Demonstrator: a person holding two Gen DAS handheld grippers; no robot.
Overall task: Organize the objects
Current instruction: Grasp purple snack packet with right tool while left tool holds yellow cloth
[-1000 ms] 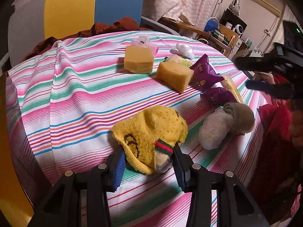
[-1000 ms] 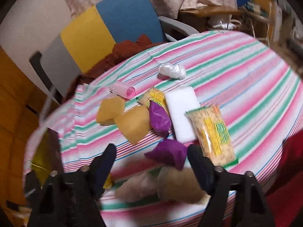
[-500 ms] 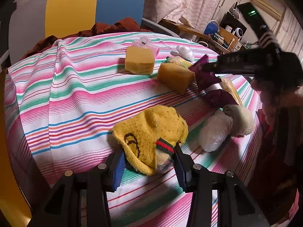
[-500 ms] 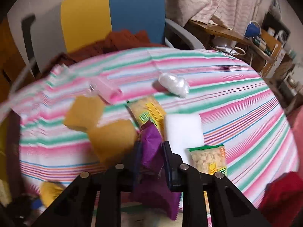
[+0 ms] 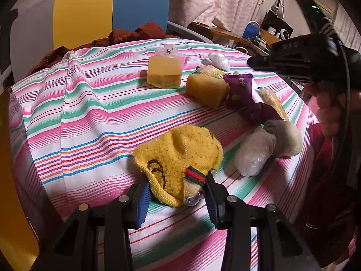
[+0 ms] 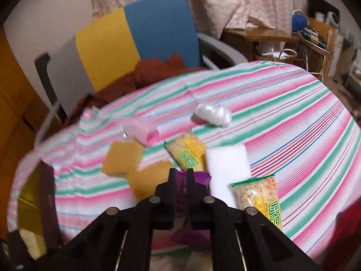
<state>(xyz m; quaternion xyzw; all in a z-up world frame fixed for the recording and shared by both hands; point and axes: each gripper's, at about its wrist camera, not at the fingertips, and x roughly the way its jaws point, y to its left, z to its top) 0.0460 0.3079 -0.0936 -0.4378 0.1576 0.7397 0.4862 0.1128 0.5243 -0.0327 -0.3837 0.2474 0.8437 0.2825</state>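
Purple snack packets lie near the middle of the striped tablecloth, and our right gripper has its fingers pressed together on one purple wrapper, just beside a yellow sponge. Our left gripper stands spread around the cuff of a yellow sock at the cloth's near edge (whether the pads touch it, we cannot tell). A white sponge lies beside the wrapper.
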